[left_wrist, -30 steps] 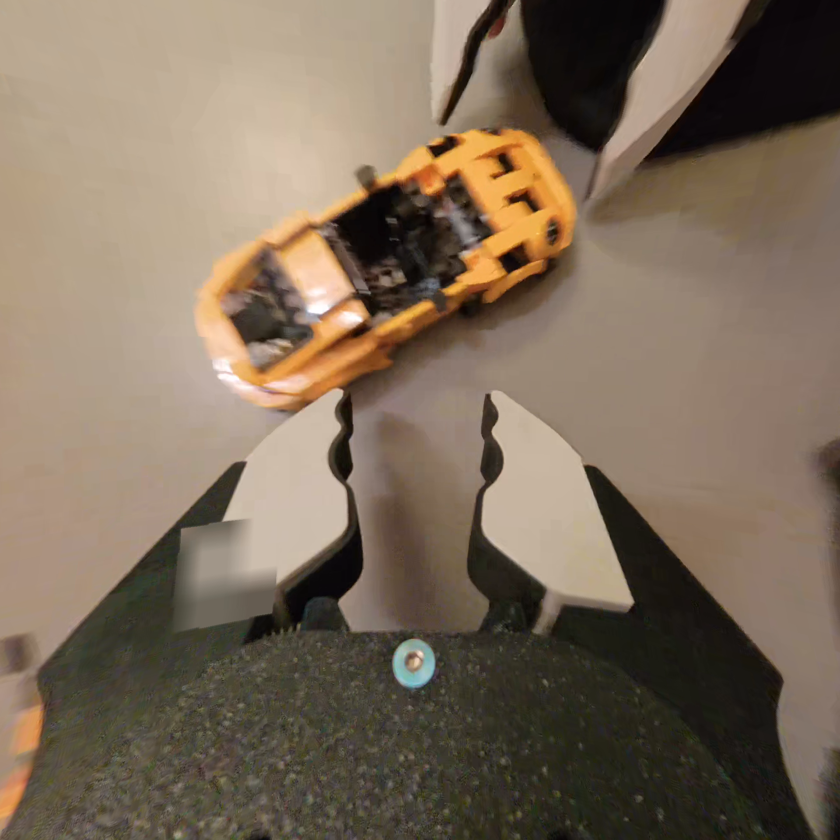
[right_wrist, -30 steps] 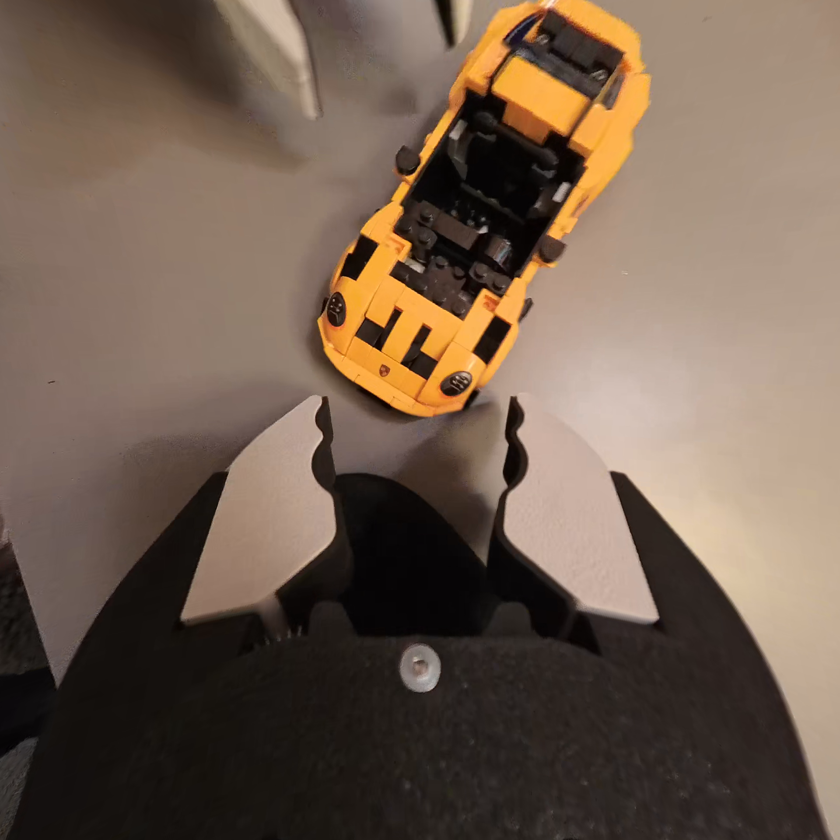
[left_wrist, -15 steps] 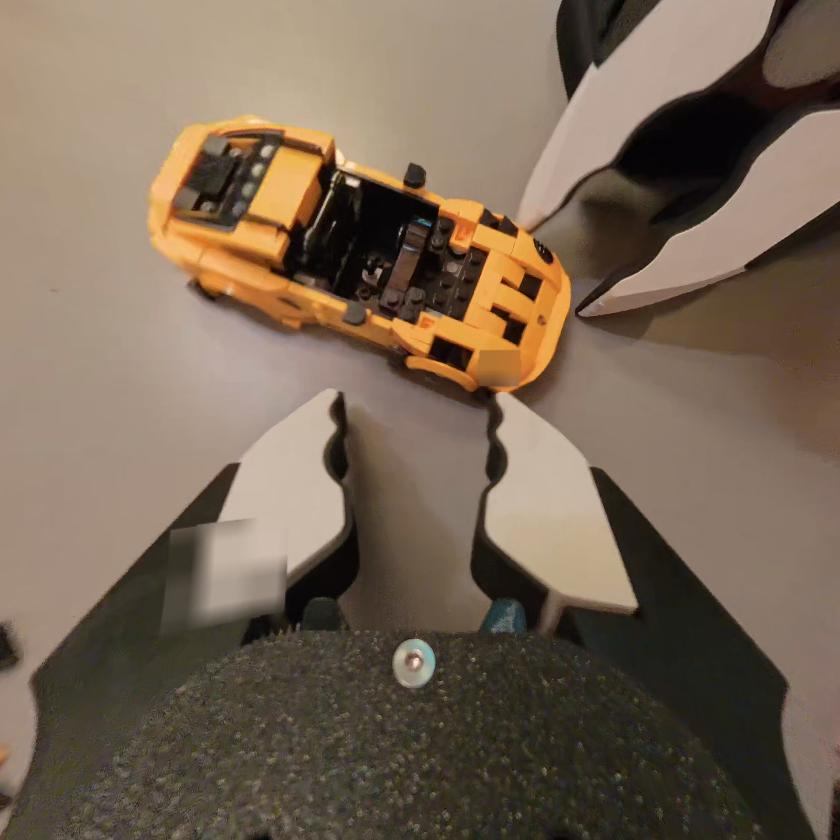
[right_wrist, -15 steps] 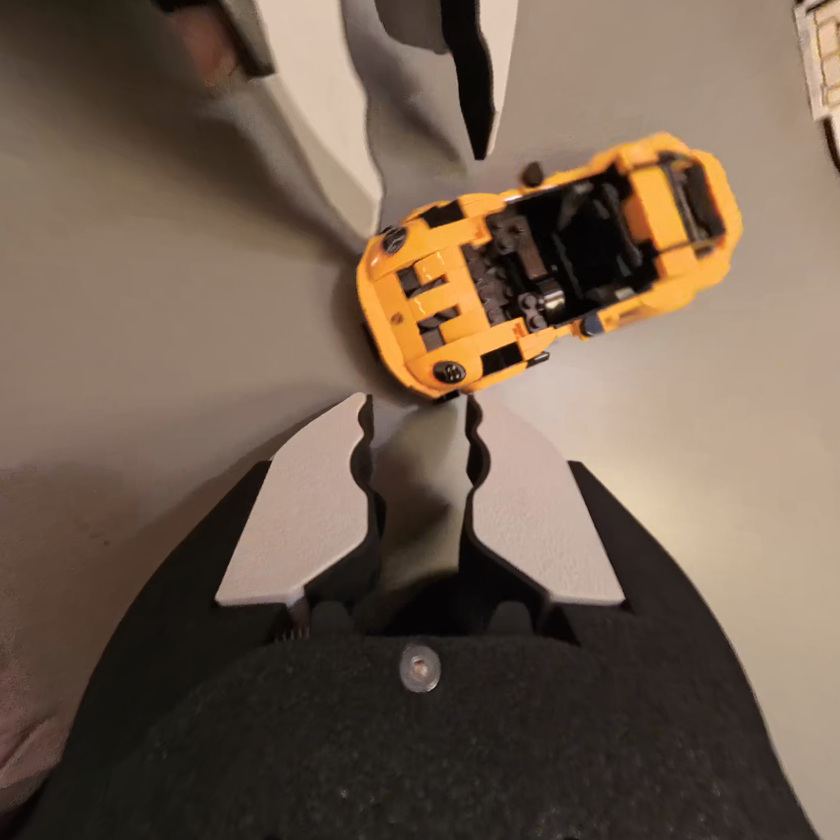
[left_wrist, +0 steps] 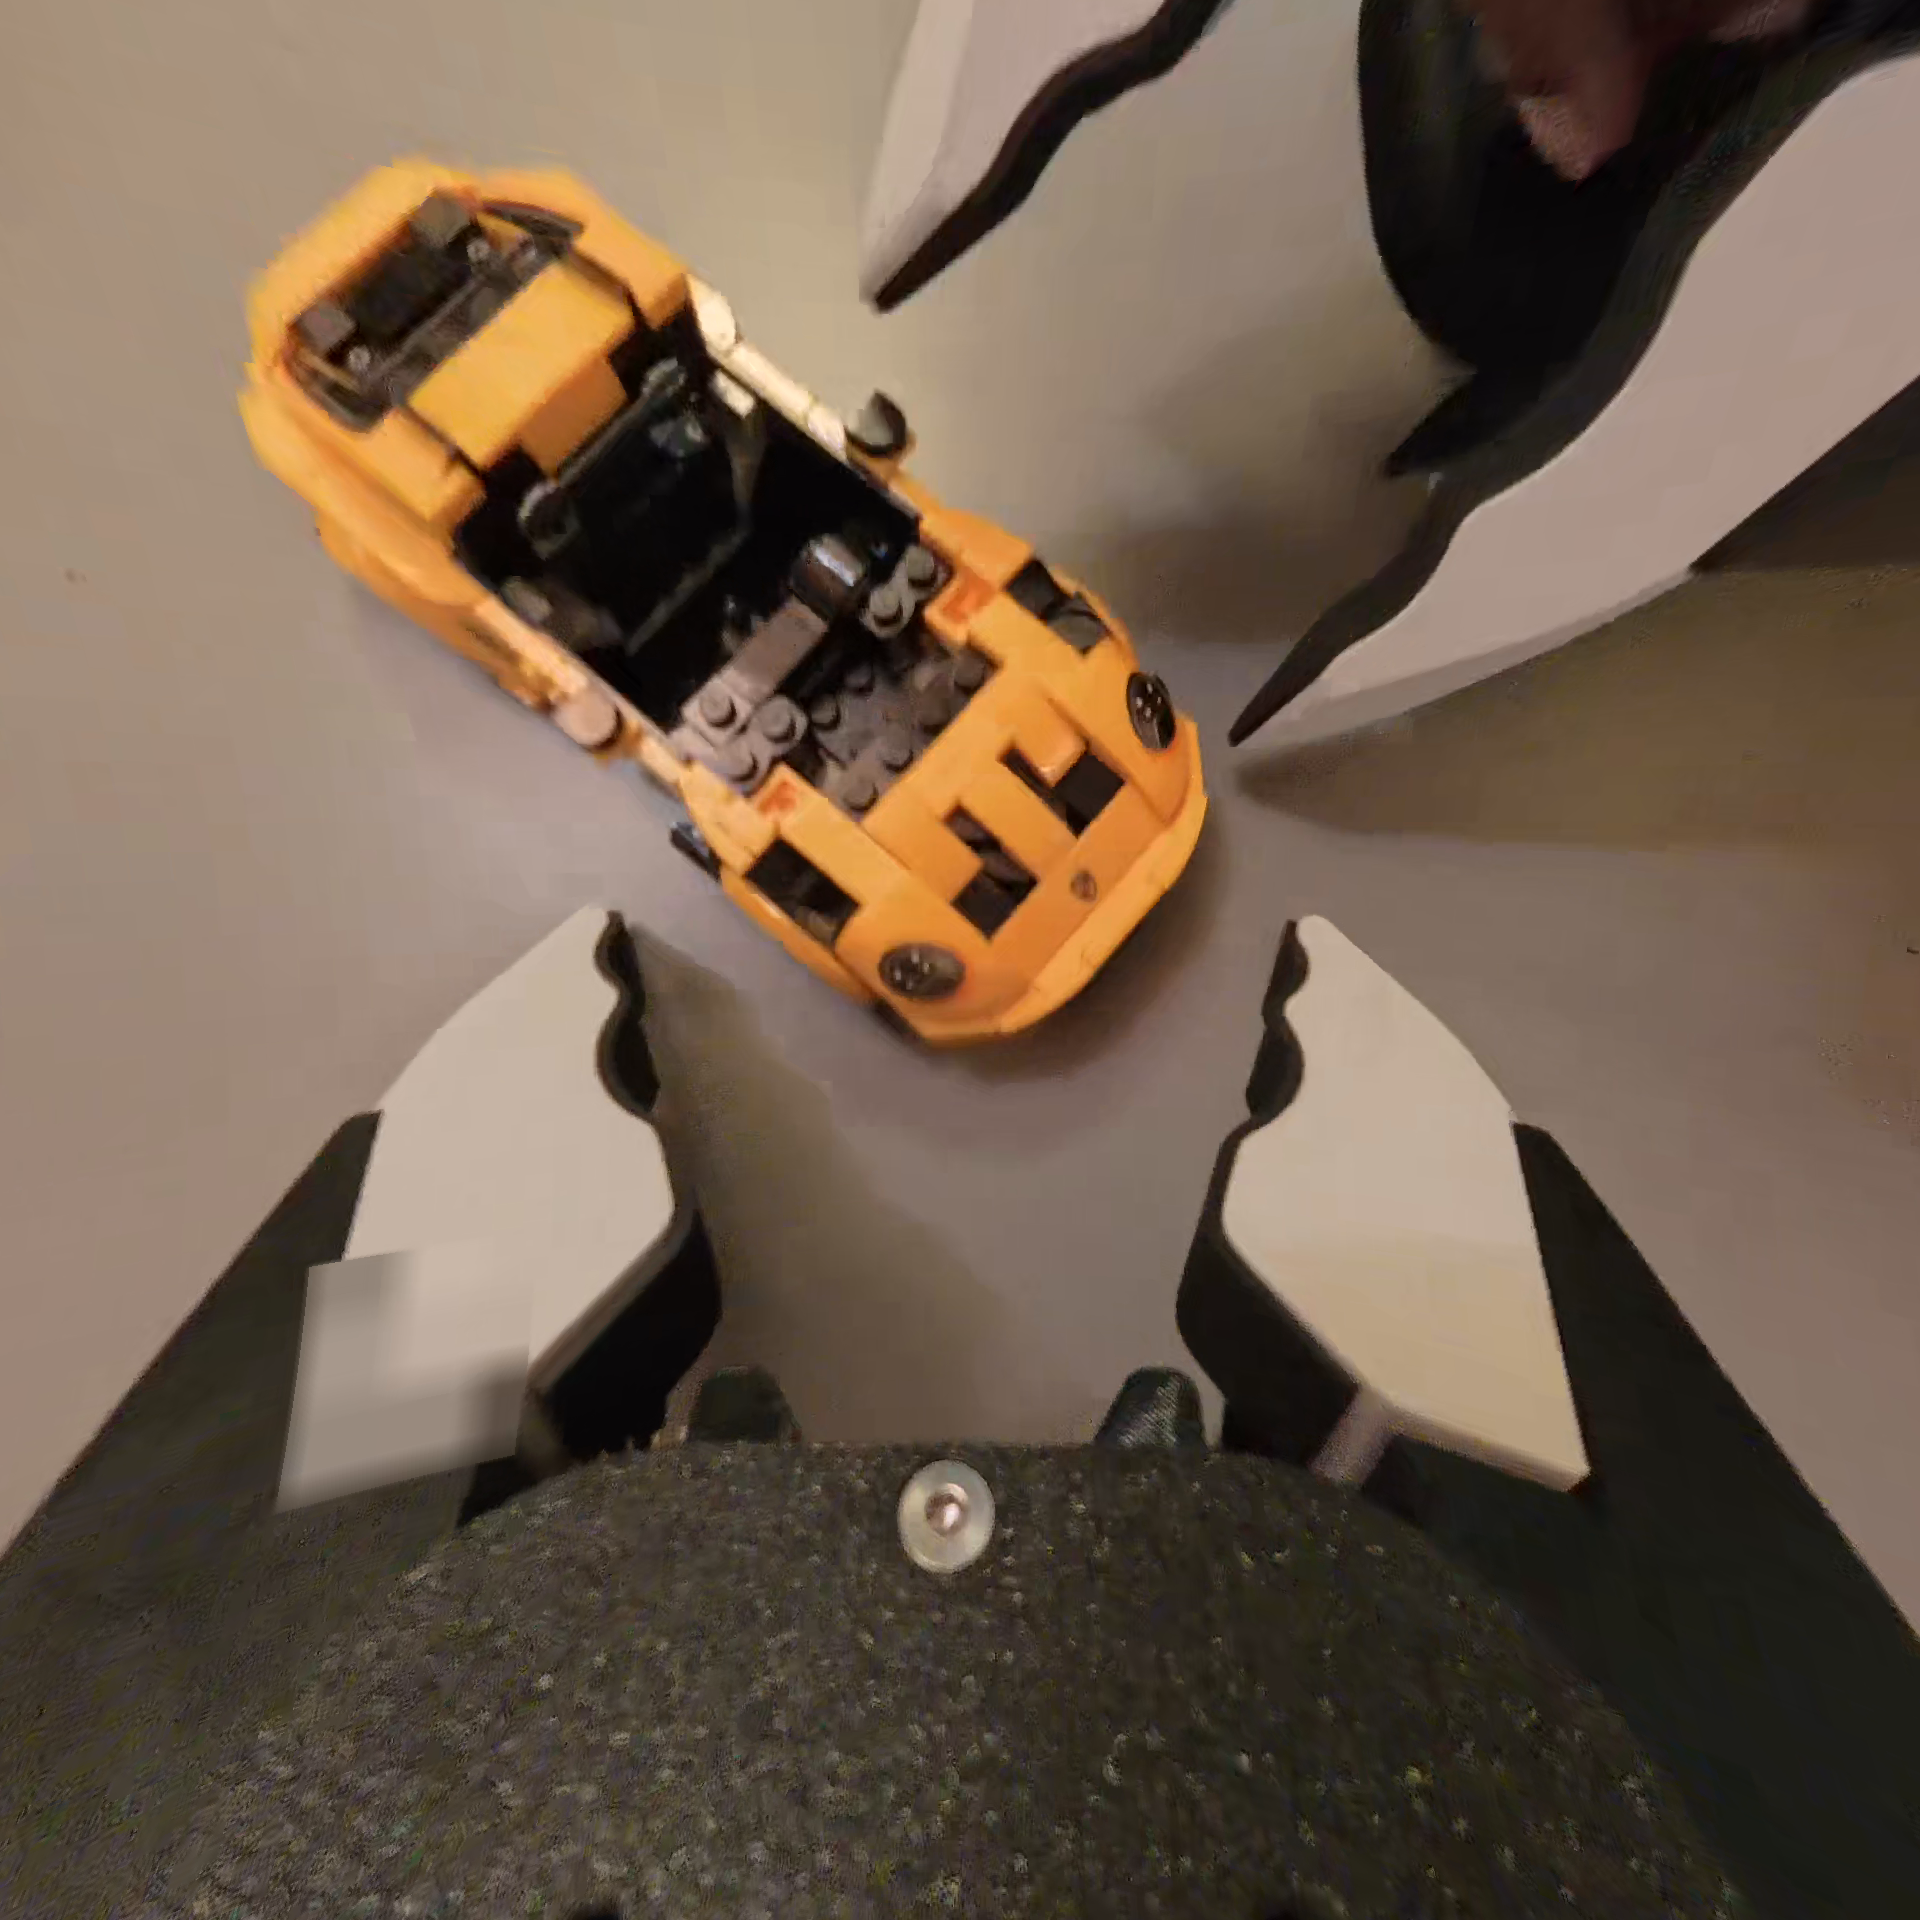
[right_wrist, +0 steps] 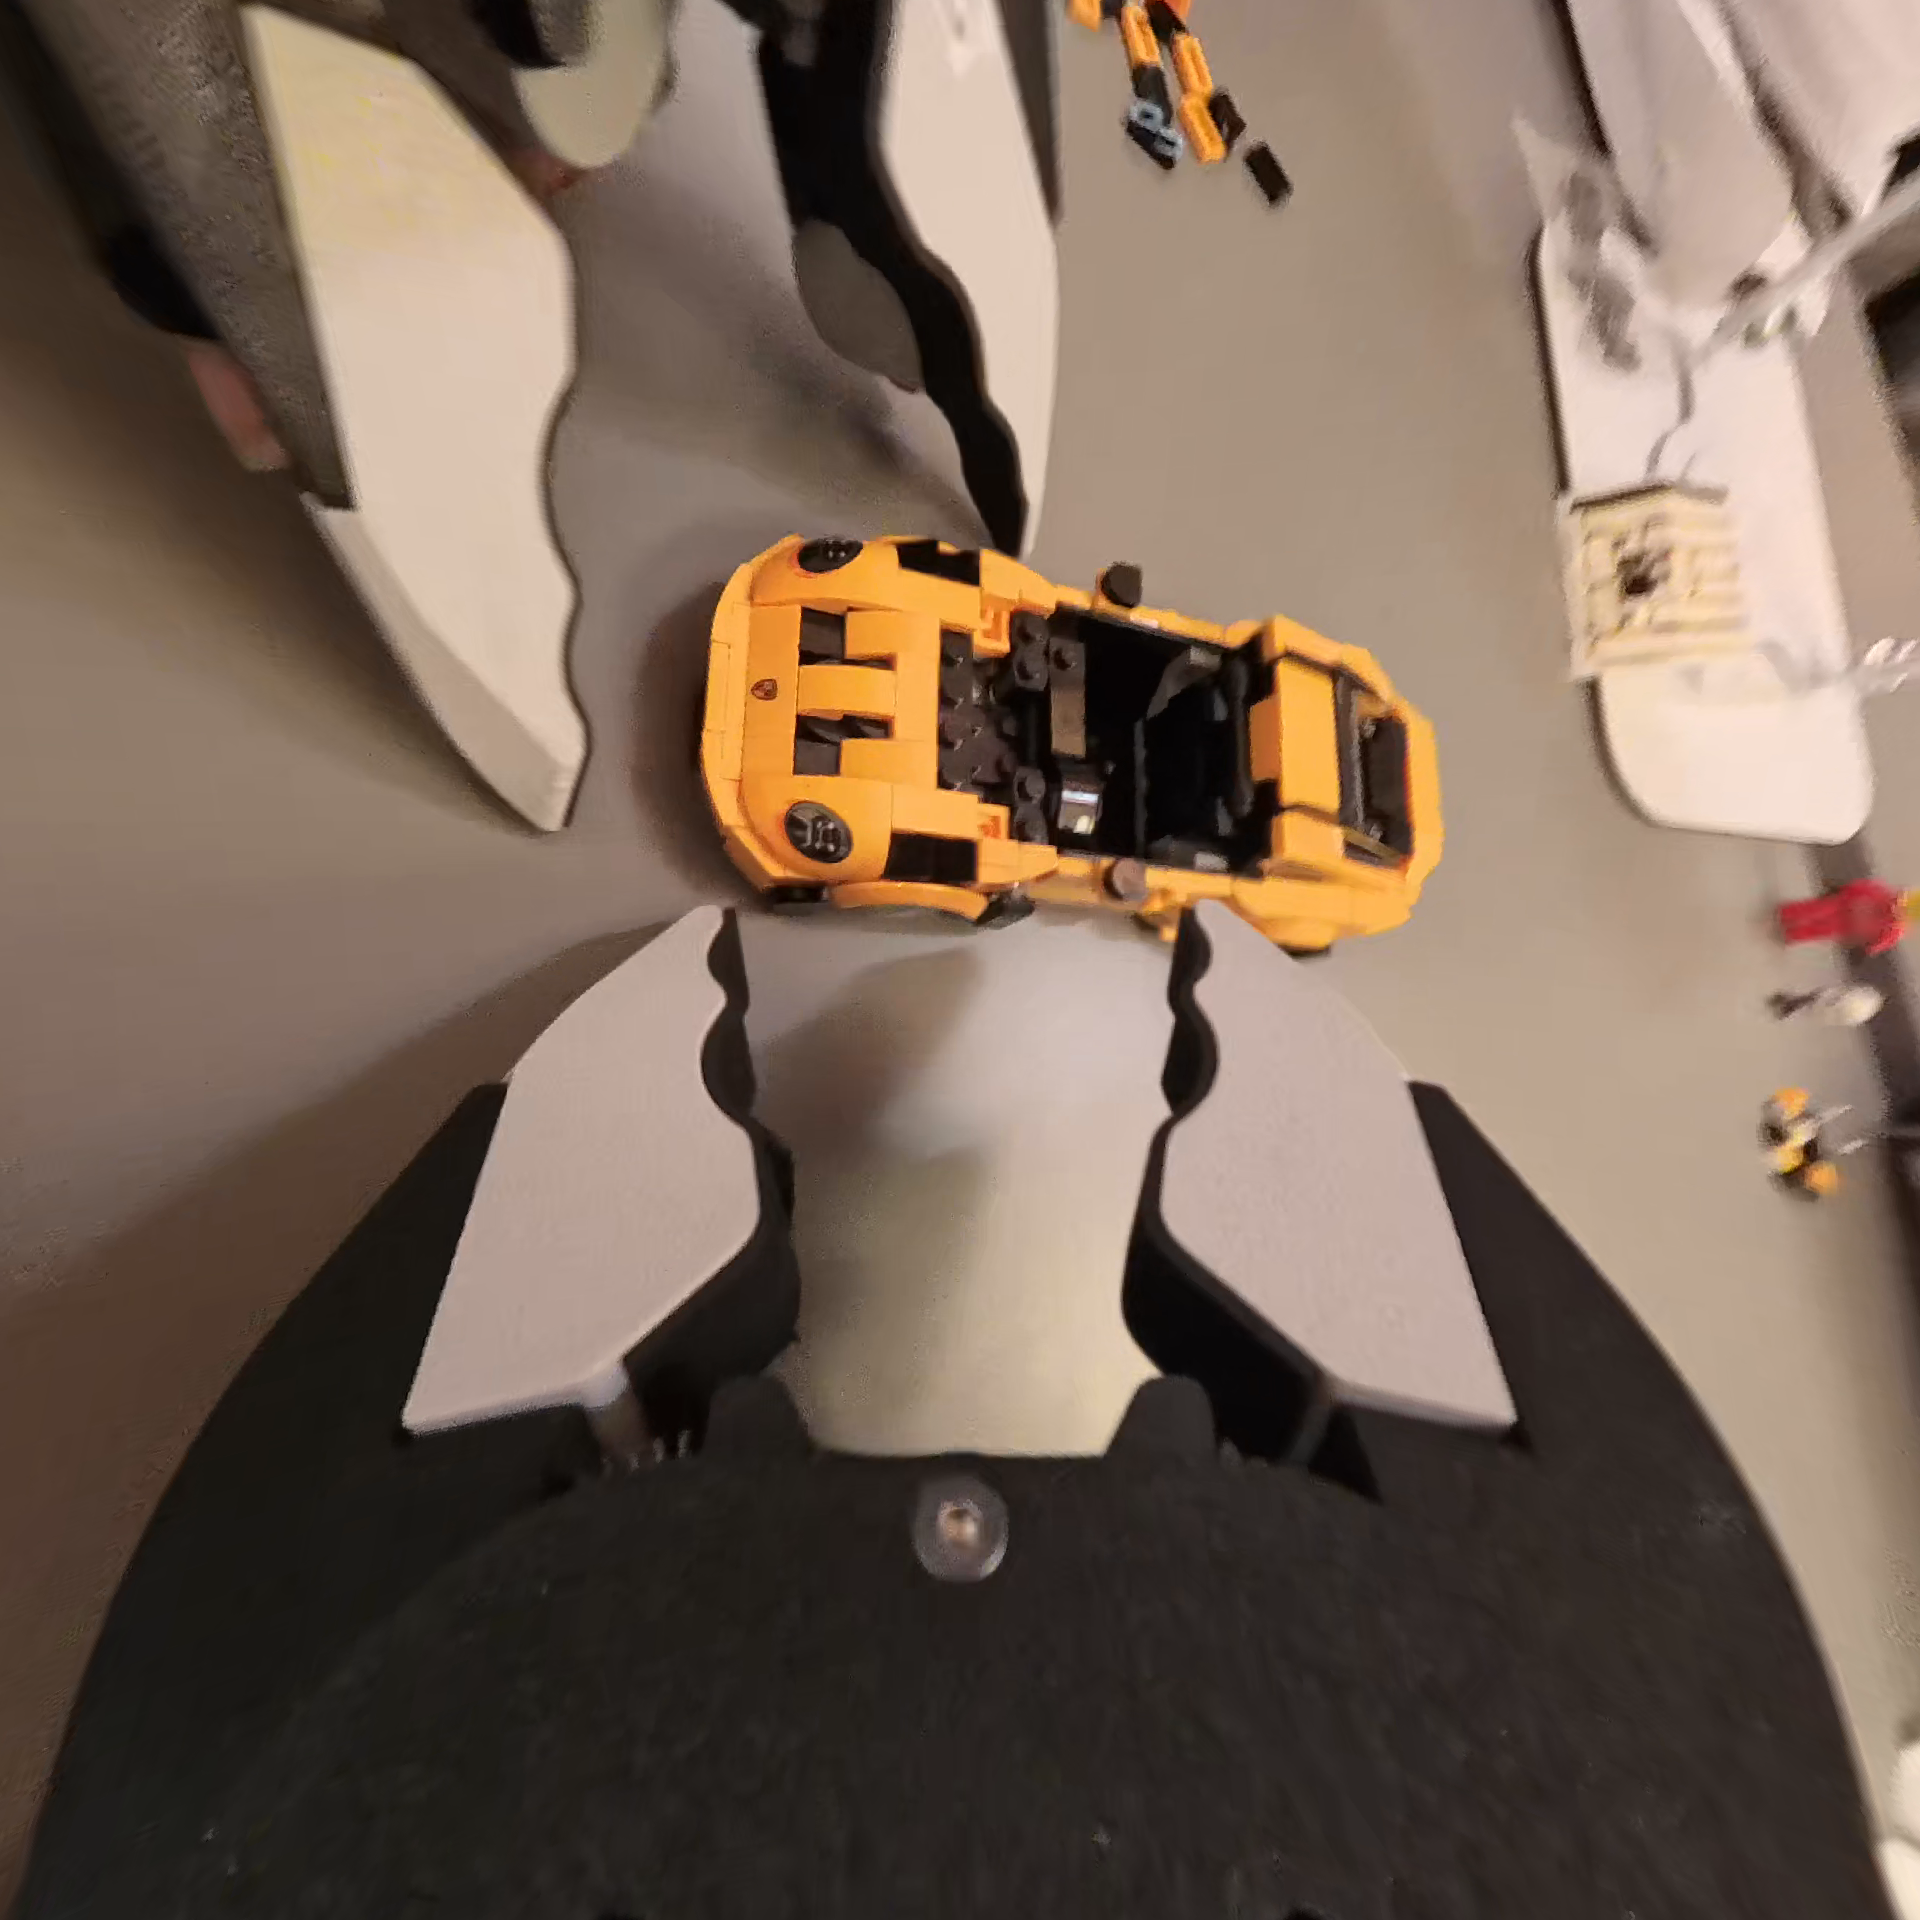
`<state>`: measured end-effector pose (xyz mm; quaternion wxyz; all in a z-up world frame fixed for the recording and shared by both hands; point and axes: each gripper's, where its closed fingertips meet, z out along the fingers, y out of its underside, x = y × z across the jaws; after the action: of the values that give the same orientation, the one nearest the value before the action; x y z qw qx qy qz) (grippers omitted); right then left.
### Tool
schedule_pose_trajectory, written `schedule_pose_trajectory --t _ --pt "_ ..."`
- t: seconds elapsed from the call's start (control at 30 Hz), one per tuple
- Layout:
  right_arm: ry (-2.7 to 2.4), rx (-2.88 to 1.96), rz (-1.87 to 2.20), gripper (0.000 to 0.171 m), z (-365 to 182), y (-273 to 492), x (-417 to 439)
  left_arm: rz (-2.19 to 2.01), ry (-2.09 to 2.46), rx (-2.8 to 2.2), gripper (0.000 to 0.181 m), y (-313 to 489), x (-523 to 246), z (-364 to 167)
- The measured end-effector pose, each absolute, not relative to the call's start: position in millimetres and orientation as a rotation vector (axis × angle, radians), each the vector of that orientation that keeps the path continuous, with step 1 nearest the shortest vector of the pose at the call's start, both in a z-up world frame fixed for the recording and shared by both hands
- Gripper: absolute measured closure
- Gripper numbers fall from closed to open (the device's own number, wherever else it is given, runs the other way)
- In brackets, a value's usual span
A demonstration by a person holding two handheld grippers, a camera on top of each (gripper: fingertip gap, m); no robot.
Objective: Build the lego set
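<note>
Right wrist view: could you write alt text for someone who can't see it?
An orange lego car with an open black cockpit sits on a grey table, between the open right gripper below and the open left gripper above. Loose pieces lie beyond.

Orange lego car [left_wrist: 727, 665], roofless, black studded interior exposed, black gaps in hood. Sits upright on grey bench [left_wrist: 208, 831], centre-upper of left wrist frame, nose pointing lower right. Loose orange-black pieces [right_wrist: 1184, 94] at top of right wrist frame.
</note>
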<state>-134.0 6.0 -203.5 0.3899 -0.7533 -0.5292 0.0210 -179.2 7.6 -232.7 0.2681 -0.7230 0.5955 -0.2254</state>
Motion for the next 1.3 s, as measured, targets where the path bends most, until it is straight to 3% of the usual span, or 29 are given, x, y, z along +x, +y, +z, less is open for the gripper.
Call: schedule_pose_trajectory --t 0.03,0.1,0.3,0.43,0.5,0.67,0.73,0.83,0.97,1.07,1.13,1.27,1.3 --pt "-1.39 -1.878 0.036 0.096 -203.3 7.4 -136.2 -0.609 1.644 -1.937 0.079 9.3 -177.8 -231.4" --pt "-1.448 -1.838 0.027 0.099 -204.2 8.4 -141.5 -0.604 1.75 -1.857 0.1 15.2 -177.7 -228.2" --pt "-1.363 -1.788 0.181 0.101 -183.4 26.1 -138.2 -0.727 2.041 -1.602 0.105 33.5 -186.7 -228.3" --pt "-1.188 -1.854 0.283 0.088 -174.7 68.9 -106.0 -0.85 2.133 -1.483 0.106 45.2 -196.6 -228.8" --pt "-1.121 -1.904 0.371 0.081 -180.9 88.0 -94.2 -0.856 2.128 -1.493 0.115 54.5 -203.7 -228.8" --pt "-1.136 -1.985 0.669 0.072 -198.2 101.7 -102.8 -0.889 1.895 -1.688 0.1 75.1 -223.1 -217.6" --pt "-1.136 -1.989 0.691 0.078 -201.1 104.7 -105.5 -0.801 1.852 -1.766 0.099 72.2 -225.8 -221.3" --pt "-1.16 -2.004 0.618 0.089 -206.6 100.4 -103.1 -0.741 1.742 -1.951 0.077 55.5 -213.0 -227.8" --pt "-1.065 -2.06 0.489 0.109 -211.0 104.2 -94.4 -0.556 1.679 -1.96 0.073 59.5 -203.1 -233.5" --pt "-1.136 -2.089 0.397 0.114 -221.7 95.4 -92.6 -0.572 1.693 -1.897 0.092 64.3 -201.6 -229.6" --pt "-1.165 -2.084 0.403 0.115 -220.9 90.1 -93.3 -0.583 1.725 -1.812 0.095 71.0 -207.4 -227.4" --pt "-1.186 -2.056 0.508 0.134 -214.5 79.1 -93.0 -0.588 1.643 -1.798 0.101 96.0 -232.1 -221.2" --pt "-1.15 -2.035 0.482 0.128 -210.1 84.6 -90.8 -0.649 1.61 -1.797 0.101 95.8 -233.5 -216.8"
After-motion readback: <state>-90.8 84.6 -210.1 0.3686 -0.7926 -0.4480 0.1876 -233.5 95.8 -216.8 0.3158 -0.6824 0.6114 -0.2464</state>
